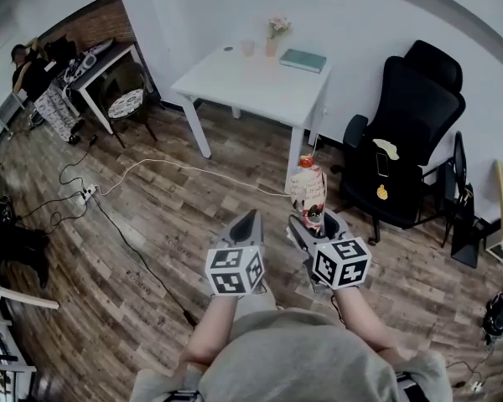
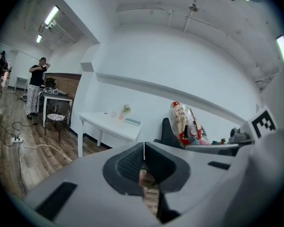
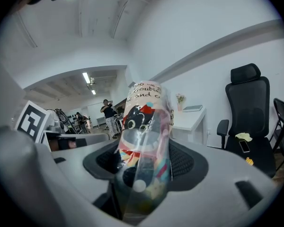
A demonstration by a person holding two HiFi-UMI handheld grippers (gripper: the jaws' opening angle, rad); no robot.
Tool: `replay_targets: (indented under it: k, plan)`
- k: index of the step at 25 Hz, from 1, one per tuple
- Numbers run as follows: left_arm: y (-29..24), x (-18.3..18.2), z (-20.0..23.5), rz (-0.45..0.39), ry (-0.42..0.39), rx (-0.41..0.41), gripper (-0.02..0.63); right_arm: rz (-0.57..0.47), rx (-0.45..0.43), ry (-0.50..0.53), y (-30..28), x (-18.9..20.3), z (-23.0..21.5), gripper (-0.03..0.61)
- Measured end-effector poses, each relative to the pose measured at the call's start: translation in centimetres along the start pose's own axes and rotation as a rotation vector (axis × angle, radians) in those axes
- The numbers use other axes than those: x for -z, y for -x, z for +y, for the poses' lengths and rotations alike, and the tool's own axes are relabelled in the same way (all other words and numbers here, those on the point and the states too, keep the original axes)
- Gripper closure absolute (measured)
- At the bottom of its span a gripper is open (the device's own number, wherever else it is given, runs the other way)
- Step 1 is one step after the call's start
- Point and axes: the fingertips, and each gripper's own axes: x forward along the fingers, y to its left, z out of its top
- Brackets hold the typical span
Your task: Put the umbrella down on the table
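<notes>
The right gripper (image 1: 317,226) is clamped on the umbrella (image 1: 308,193), a folded one in a clear printed sleeve with a red cap on top. In the right gripper view the sleeve (image 3: 144,141) stands between the two dark ribbed pads (image 3: 188,162), which sit wide apart and press its sides. The umbrella stands nearly upright, raised over the wooden floor (image 1: 151,224) in front of the person and well apart from the white table (image 1: 226,86) ahead of it. It is not yet set down.

The left gripper (image 1: 248,223) hovers just beside the right one. Its jaws are closed together with nothing between them (only a thin seam shows where they meet in the left gripper view).

On the table lie a green book (image 1: 303,59), a small vase of flowers (image 1: 277,32) and a cup (image 1: 247,48). A black office chair (image 1: 411,132) stands to the table's right, and a white cable (image 1: 184,170) trails across the floor.
</notes>
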Motion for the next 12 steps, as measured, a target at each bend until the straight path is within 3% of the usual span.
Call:
replay_targets:
  k: [12]
  plan:
    - [-6.0, -2.9, 3.0, -0.003, -0.015, 0.011, 0.604, -0.018, 0.024, -0.006, -6.6, -3.0, -3.3, 0.305]
